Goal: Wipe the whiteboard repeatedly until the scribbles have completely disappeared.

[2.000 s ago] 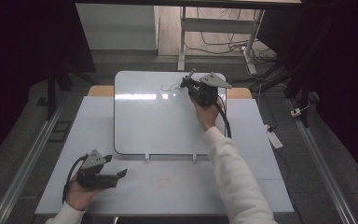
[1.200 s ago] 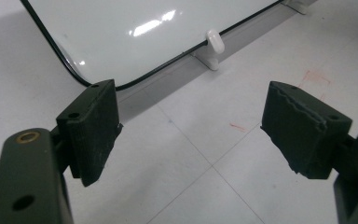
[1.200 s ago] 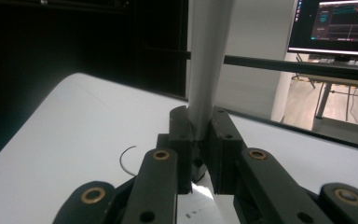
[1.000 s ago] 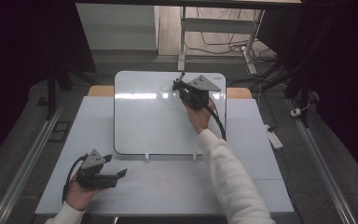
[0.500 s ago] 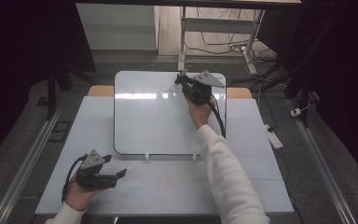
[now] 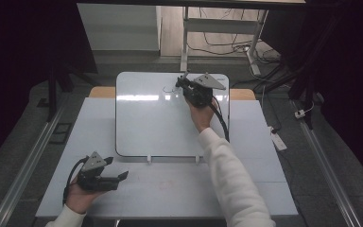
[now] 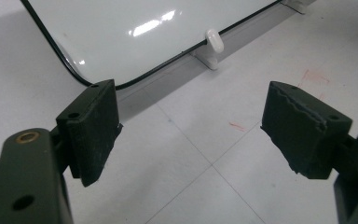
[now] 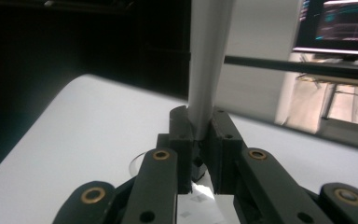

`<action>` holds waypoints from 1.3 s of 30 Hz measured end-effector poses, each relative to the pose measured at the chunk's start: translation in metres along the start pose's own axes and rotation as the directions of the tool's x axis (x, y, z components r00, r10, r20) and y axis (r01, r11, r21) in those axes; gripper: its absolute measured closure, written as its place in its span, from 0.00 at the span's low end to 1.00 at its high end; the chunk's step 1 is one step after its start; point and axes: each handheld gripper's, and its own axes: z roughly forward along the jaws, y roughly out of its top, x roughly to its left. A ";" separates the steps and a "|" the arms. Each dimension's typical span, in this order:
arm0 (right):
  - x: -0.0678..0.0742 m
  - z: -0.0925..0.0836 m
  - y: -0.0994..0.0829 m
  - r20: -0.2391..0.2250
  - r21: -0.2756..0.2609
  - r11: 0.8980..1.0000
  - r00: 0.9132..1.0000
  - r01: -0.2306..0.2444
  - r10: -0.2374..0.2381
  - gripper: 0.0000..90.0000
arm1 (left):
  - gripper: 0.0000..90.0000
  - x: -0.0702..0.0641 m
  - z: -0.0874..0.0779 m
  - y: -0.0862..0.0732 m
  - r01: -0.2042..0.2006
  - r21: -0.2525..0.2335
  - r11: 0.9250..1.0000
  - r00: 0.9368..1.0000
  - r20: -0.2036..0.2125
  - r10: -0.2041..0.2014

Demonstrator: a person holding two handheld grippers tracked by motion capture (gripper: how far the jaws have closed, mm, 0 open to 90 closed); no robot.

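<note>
A white whiteboard [image 6: 156,123] lies on the pale table [image 6: 179,189]. At the board's far edge my right gripper [image 6: 182,84] is shut on a slim white marker [image 8: 207,70], which stands up from between the pads; the gripper [image 8: 199,122] hovers over the board's surface [image 8: 88,135]. A thin dark scribble [image 6: 170,89] sits just left of it on the board. My left gripper [image 6: 123,176] rests on the table at the front left, a little short of the board's near corner [image 7: 121,28]. This gripper [image 7: 191,126] is open, with nothing between its pads.
Two small white clips [image 6: 148,159] [image 6: 198,159] hold the board's near edge. Faint red marks [image 7: 314,77] stain the table. A white power strip [image 6: 278,140] lies on the floor to the right, a desk frame [image 6: 185,33] stands beyond the table, and a lit monitor [image 8: 338,25] is farther off.
The right gripper with the marker has shifted slightly left along the board's far edge. The left gripper has stayed where it was.
</note>
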 end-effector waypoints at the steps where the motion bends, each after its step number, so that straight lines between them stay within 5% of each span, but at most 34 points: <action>1: 0.005 0.001 -0.002 -0.021 0.011 1.000 1.000 0.010 -0.010 0.90 | 0.22 0.000 0.000 0.000 0.001 -0.001 1.000 1.000 0.001 -0.001; 5: 0.025 0.005 -0.009 -0.072 0.036 0.997 0.995 0.070 -0.067 0.90 | 0.22 0.000 0.000 0.000 0.000 0.000 1.000 1.000 -0.003 0.000; 12: 0.016 0.016 0.000 -0.028 -0.024 1.000 1.000 -0.015 0.014 0.90 | 0.22 0.000 0.000 0.000 0.004 -0.002 1.000 1.000 -0.003 -0.004; 17: 0.039 0.026 -0.006 -0.096 0.008 0.997 0.993 0.072 -0.070 0.90 | 0.22 0.000 -0.001 0.000 0.003 0.000 1.000 1.000 -0.001 -0.003; 21: 0.027 0.024 0.001 -0.025 -0.013 1.000 0.999 0.027 -0.027 0.90 | 0.22 0.000 -0.002 0.000 0.003 -0.008 1.000 1.000 -0.002 -0.003; 23: 0.027 0.023 0.001 -0.035 -0.004 1.000 0.999 0.024 -0.024 0.90 | 0.22 0.000 -0.002 0.000 0.004 -0.005 1.000 1.000 -0.001 -0.004; 26: 0.038 0.024 -0.003 -0.093 0.030 0.996 0.993 0.081 -0.078 0.90 | 0.22 0.000 -0.002 0.000 0.003 -0.002 1.000 1.000 0.001 -0.003; 27: 0.039 0.023 -0.003 -0.092 0.032 0.995 0.991 0.097 -0.094 0.90 | 0.22 0.000 -0.002 0.000 0.002 -0.005 1.000 1.000 -0.001 -0.002; 32: 0.028 0.018 -0.002 -0.064 0.025 0.999 0.998 0.027 -0.026 0.90 | 0.22 0.000 -0.003 -0.001 0.004 -0.009 1.000 1.000 -0.003 -0.004; 36: 0.033 0.012 -0.006 -0.075 0.037 0.995 0.994 0.088 -0.085 0.90 | 0.22 0.001 -0.003 -0.001 0.005 -0.008 1.000 1.000 -0.004 -0.005; 39: 0.021 0.008 -0.004 -0.038 0.020 1.000 0.999 0.018 -0.018 0.90 | 0.22 -0.001 -0.003 -0.001 0.002 -0.009 1.000 1.000 -0.002 -0.002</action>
